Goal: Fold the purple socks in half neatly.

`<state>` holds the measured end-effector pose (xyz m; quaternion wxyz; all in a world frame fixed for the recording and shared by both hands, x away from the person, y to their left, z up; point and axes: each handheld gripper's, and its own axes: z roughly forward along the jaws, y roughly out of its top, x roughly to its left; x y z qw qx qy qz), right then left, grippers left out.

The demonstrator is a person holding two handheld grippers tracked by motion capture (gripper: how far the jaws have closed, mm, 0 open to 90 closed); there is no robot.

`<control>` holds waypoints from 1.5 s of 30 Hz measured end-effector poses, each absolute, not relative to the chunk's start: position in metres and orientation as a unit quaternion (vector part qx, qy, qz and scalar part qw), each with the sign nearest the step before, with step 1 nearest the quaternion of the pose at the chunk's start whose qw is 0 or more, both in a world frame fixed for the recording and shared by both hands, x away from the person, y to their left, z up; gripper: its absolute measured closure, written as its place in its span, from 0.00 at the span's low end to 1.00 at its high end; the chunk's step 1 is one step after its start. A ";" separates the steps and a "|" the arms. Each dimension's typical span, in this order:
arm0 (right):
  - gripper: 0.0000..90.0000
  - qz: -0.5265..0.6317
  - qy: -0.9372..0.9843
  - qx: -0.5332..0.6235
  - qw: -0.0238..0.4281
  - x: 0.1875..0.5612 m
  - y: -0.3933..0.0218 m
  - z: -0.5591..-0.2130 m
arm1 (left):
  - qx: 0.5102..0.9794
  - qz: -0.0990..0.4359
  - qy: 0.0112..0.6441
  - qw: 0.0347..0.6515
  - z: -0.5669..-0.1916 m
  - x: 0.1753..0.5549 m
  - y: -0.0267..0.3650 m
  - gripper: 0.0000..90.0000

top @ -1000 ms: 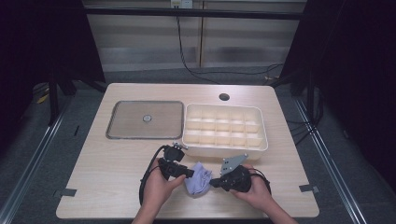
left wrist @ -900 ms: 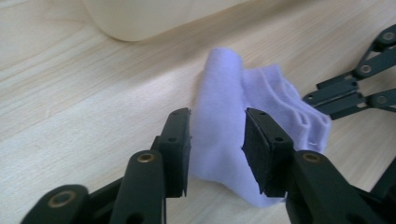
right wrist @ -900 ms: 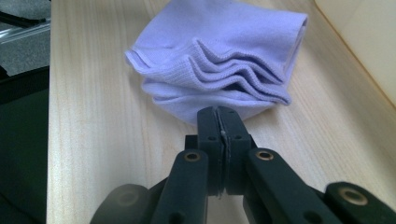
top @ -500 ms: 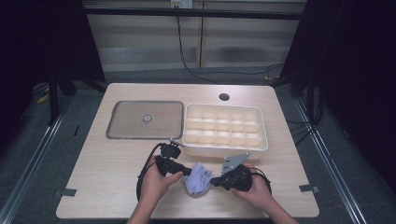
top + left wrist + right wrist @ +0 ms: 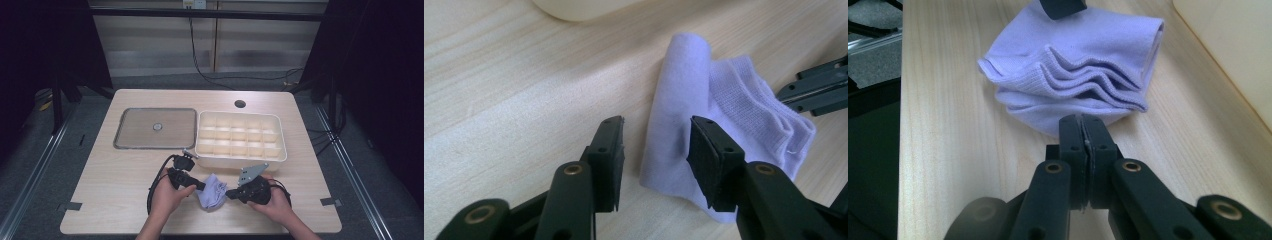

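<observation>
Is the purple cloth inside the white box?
No, the purple cloth lies folded on the table, in front of the white box.

Three cams: one fixed overhead, one riding each gripper.
High view sits above my side, looks forward and down, far enough to frame the whole table point(image 5: 125, 200). Left gripper view rides low and close, looking along its jaws across the lilac cloth point(image 5: 684, 120) toward the right gripper point(image 5: 814, 92). Right gripper view looks back the opposite way, just as close, at the same cloth point(image 5: 1073, 65). All three share that cloth point(image 5: 212, 192) and the bare wood around it.
</observation>
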<state>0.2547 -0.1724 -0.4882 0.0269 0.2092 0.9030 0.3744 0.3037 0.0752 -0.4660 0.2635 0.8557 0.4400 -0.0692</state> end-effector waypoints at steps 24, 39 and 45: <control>0.98 0.381 0.900 0.211 0.020 0.251 -0.174 -0.487 | 0.858 -0.089 0.439 0.250 -0.464 0.296 0.073 0.87; 0.98 0.374 0.905 0.203 0.024 0.252 -0.168 -0.490 | 0.863 -0.077 0.430 0.253 -0.452 0.292 0.066 0.92; 0.98 0.371 0.906 0.204 0.024 0.252 -0.168 -0.490 | 0.863 -0.070 0.428 0.259 -0.448 0.290 0.063 0.92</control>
